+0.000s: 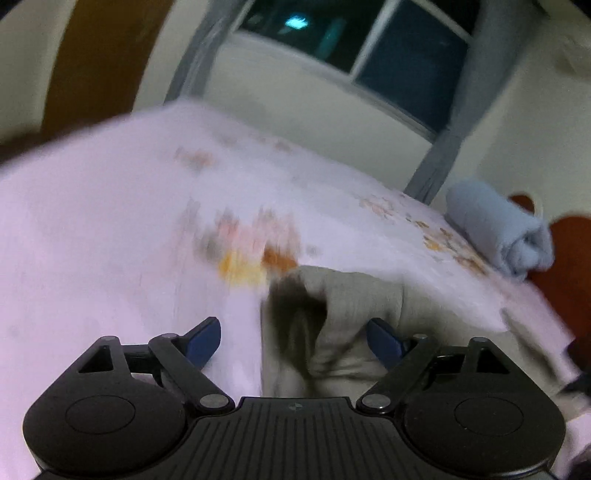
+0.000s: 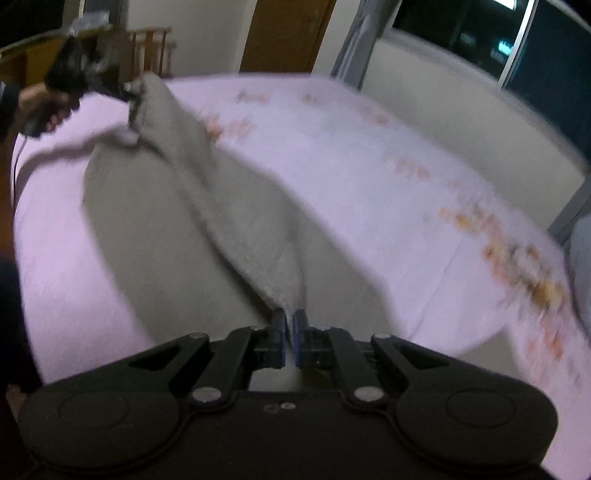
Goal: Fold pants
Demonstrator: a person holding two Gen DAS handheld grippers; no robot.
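Grey pants (image 2: pixel 207 206) hang stretched above a pink bed (image 2: pixel 351 177). My right gripper (image 2: pixel 290 328) is shut on one end of the pants. In the right wrist view my left gripper (image 2: pixel 129 101) is at the far left, touching the other end, which is raised off the bed. In the left wrist view my left gripper (image 1: pixel 293 339) stands wide open, its blue fingertips (image 1: pixel 205 338) apart, with a bunch of the pants (image 1: pixel 332 325) between them. Both views are blurred.
The bed sheet has an orange flower print (image 1: pixel 255 254). A rolled light-blue towel (image 1: pixel 498 229) lies at the bed's far right. A window (image 1: pixel 369 44) with grey curtains and a brown door (image 2: pixel 284 33) are behind the bed.
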